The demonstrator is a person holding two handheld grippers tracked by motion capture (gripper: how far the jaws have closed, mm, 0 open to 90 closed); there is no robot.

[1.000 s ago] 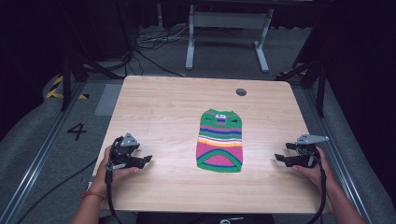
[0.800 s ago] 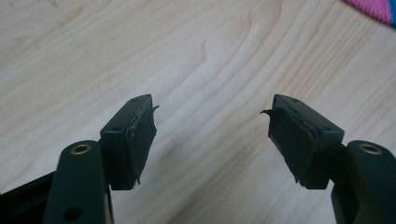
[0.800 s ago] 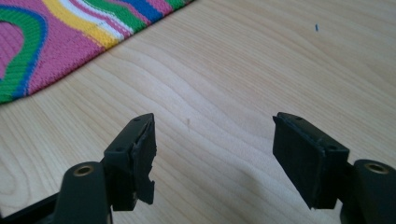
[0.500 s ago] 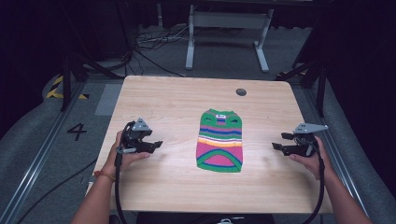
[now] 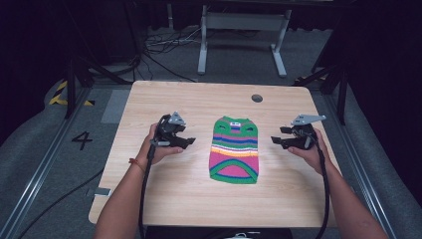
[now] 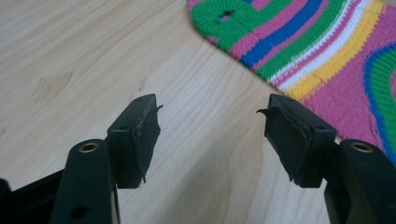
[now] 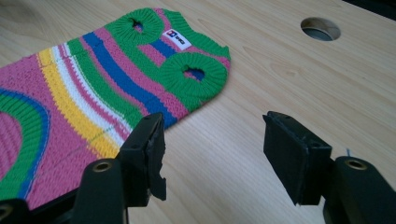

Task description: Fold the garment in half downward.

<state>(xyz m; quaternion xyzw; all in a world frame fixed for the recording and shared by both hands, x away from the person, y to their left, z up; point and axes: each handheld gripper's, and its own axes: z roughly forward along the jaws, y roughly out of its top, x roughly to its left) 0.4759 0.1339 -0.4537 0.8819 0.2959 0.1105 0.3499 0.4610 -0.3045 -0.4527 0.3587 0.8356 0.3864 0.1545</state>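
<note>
My left gripper (image 5: 185,143) and right gripper (image 5: 276,140) flank the striped sweater (image 5: 234,149), jaws apart and empty. My right gripper view catches the sweater's white label (image 7: 176,38) and the table (image 5: 164,99) hole (image 7: 320,28); dark floor surrounds the table.

You are working on a table (image 5: 164,199) of pale wood-grain board with a smooth, faintly sheened top, and on it lies a small striped sweater (image 5: 235,149) of chunky ribbed knit, matt and soft-looking, with a small woven white label (image 7: 177,38) at its neck. Your left gripper (image 6: 210,135) and right gripper (image 7: 212,156) have matt black, plastic-looking jaws faced with dull, rubbery black pads (image 6: 148,135) whose edges look rough and frayed. Small brass-coloured metal fittings (image 7: 102,166) shine in the jaw arms.
</note>
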